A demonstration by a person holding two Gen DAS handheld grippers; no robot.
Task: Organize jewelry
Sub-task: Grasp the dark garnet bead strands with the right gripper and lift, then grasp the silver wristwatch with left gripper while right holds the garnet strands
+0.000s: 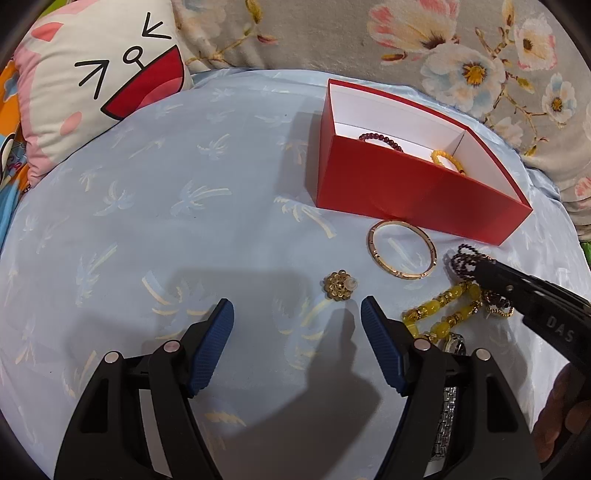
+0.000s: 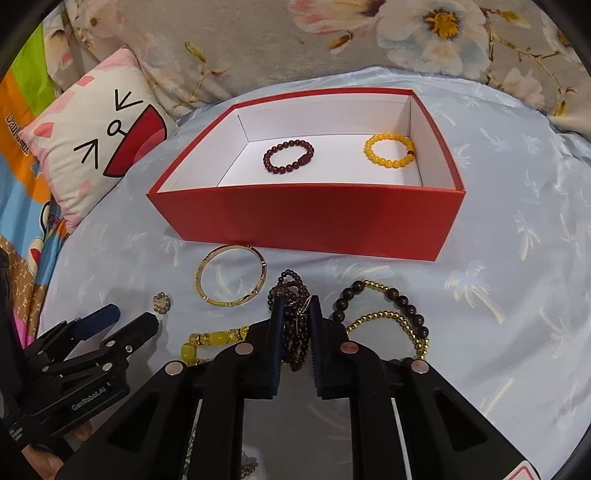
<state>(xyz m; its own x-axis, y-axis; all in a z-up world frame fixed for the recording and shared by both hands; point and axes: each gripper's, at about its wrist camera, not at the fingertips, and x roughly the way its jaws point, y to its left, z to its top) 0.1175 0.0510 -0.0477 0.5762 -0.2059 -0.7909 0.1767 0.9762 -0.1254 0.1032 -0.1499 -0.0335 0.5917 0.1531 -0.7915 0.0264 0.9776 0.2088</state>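
A red box (image 2: 310,218) with a white inside holds a dark red bead bracelet (image 2: 289,155) and a yellow bead bracelet (image 2: 388,150). My right gripper (image 2: 295,308) is shut on a dark small-bead strand (image 2: 291,291) in front of the box; it also shows in the left wrist view (image 1: 476,267). My left gripper (image 1: 297,312) is open and empty above the cloth, just short of a gold flower brooch (image 1: 339,285). A gold bangle (image 1: 402,249) lies by the box (image 1: 413,192). A yellow chunky-bead piece (image 1: 439,314) lies right of the left gripper.
A dark and gold bead bracelet (image 2: 391,317) lies right of the right gripper. A silver watch band (image 1: 445,417) lies under the left gripper's right finger. A cartoon pillow (image 1: 99,77) sits at the back left. A floral blanket (image 1: 406,33) borders the light blue cloth (image 1: 166,221).
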